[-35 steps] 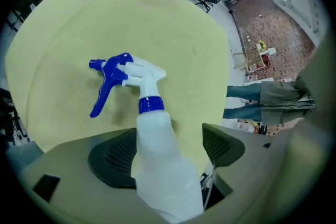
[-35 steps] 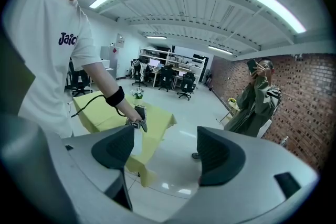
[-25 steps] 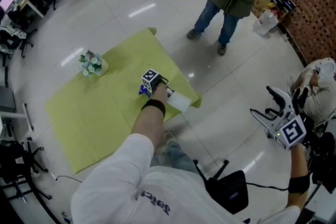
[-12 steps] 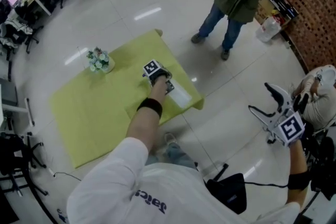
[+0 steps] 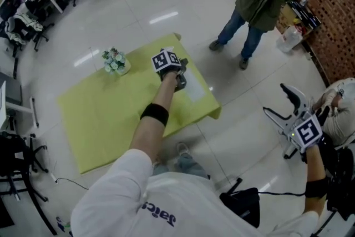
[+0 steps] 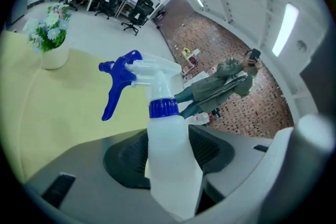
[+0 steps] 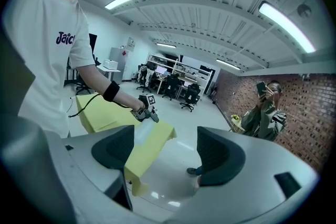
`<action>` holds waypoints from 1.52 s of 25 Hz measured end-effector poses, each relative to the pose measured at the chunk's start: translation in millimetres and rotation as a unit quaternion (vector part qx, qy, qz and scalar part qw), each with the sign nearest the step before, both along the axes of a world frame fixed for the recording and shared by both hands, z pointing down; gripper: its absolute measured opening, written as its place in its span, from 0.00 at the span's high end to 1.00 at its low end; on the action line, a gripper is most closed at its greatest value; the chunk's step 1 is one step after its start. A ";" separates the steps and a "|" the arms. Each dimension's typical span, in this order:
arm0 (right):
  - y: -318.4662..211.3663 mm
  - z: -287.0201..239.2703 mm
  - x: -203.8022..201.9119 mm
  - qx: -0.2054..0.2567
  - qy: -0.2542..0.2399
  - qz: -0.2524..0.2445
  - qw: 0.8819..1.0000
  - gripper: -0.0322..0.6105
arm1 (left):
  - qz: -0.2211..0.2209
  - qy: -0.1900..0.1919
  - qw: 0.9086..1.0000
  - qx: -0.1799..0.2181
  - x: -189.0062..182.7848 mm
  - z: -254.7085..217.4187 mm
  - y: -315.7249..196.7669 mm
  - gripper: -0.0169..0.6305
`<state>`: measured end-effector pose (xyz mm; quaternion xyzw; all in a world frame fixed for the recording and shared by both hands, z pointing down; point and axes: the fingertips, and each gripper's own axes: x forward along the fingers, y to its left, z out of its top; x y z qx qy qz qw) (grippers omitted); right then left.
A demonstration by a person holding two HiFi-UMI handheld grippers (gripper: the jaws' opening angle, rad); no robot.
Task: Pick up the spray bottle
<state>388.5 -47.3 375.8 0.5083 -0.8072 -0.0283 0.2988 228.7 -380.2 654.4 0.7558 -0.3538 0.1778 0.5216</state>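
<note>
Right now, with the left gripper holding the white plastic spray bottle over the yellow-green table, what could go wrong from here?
1. The left gripper clamps the white plastic spray bottle on its smooth body, below the blue collar; it might pivot or slip.
2. Its blue trigger points toward the small white pot of flowers; a sideways swing could topple it.
</note>
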 end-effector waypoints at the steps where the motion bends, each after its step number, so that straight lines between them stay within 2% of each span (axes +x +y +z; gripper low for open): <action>1: -2.9 -1.2 -1.4 0.002 0.001 -0.001 1.000 0.35 | 0.005 0.012 1.000 0.014 0.2 -13.3 -2.2 0.62; 4: -11.8 -4.7 -6.8 0.012 -0.002 -0.001 1.000 0.35 | 0.021 0.040 0.997 0.066 -2.8 -53.8 -8.5 0.62; 8: -24.7 -9.6 -14.0 0.024 0.000 -0.008 1.000 0.35 | 0.037 0.058 0.988 0.141 -13.4 -104.3 -15.0 0.62; 15: -49.9 -15.5 -30.5 0.049 -0.015 -0.022 0.998 0.35 | 0.057 0.023 0.966 0.252 -51.6 -147.1 -12.9 0.62; 21: -77.3 -3.7 -63.0 0.050 -0.043 -0.037 0.997 0.35 | 0.048 0.049 0.957 0.283 -101.4 -176.4 -1.3 0.62; 30: -125.0 1.8 -115.3 0.071 -0.099 -0.076 0.990 0.35 | 0.030 -0.004 0.927 0.373 -197.8 -212.5 16.4 0.62; 34: -144.0 -0.5 -142.7 0.084 -0.139 -0.091 0.983 0.35 | -0.001 -0.015 0.919 0.393 -258.1 -223.2 28.2 0.62; 38: -160.1 0.3 -170.5 0.091 -0.171 -0.115 0.974 0.35 | -0.024 -0.049 0.912 0.408 -311.6 -226.1 41.4 0.62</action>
